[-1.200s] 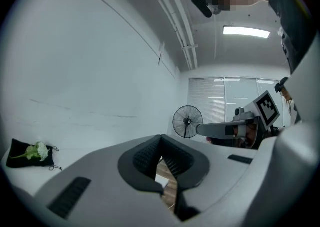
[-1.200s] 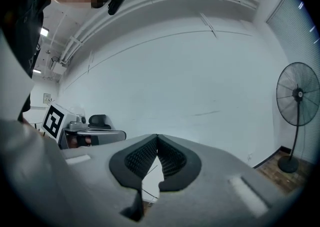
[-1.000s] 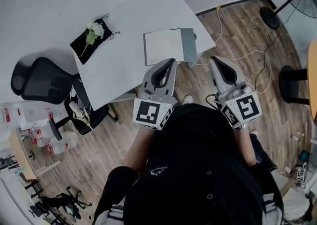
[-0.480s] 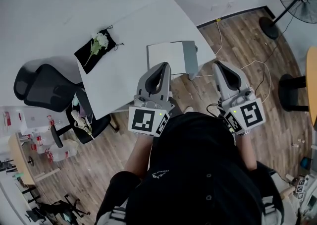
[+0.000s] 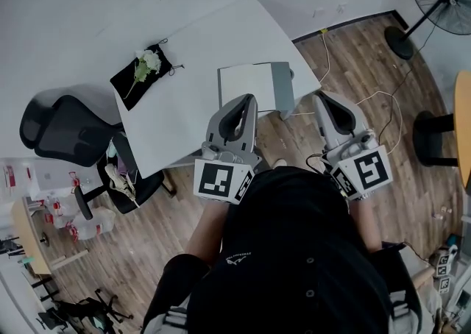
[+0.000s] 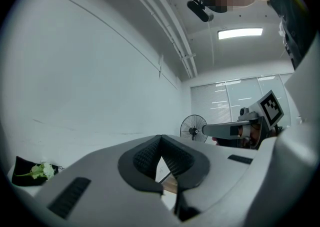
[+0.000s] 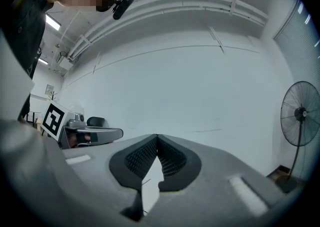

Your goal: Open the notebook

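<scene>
Notebook (image 5: 254, 84) first: where did it lie?

Flat on the white table (image 5: 184, 38), near the edge closest to the person. A white face was up, with a grey strip along its right side. Whether it was open, I couldn't tell.

And the grippers?

Neither held it. The left gripper (image 5: 247, 98) pointed toward the notebook's near edge, its jaws pressed together at the tips with nothing between them. The right gripper (image 5: 324, 96) was off to the notebook's right, over the wooden floor (image 5: 360, 38), its jaws likewise closed and empty.

Anything else on the table?

A black pouch (image 5: 136, 71) with a white flower (image 5: 145, 62) on it lay well apart, at the far left corner. An office chair (image 5: 62, 123) stood beside that end.
</scene>
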The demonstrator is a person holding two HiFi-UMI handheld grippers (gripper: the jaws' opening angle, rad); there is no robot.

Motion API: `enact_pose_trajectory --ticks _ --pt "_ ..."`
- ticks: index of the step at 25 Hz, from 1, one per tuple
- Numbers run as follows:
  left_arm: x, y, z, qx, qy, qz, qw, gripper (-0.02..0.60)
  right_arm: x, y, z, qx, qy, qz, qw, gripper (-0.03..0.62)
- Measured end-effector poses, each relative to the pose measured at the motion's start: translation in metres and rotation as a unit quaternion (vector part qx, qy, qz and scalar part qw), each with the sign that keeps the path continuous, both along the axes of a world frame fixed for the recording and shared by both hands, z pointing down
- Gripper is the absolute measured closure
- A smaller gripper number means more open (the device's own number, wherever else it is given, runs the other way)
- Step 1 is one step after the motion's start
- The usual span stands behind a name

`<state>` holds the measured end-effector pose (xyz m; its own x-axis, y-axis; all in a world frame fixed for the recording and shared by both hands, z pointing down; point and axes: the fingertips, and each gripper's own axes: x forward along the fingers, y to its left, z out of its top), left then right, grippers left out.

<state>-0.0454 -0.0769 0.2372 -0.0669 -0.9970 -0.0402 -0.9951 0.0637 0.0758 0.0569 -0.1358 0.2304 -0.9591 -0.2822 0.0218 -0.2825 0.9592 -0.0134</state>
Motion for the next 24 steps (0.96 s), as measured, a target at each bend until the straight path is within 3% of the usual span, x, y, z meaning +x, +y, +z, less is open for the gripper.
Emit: enact_pose_trajectory --ticks 24 --pt "0.009 -0.01 0.008 -0.017 -0.01 0.008 0.9998 0.577 0.008 -0.014 0.007 -0.011 0.007 0.004 1.0 0.589"
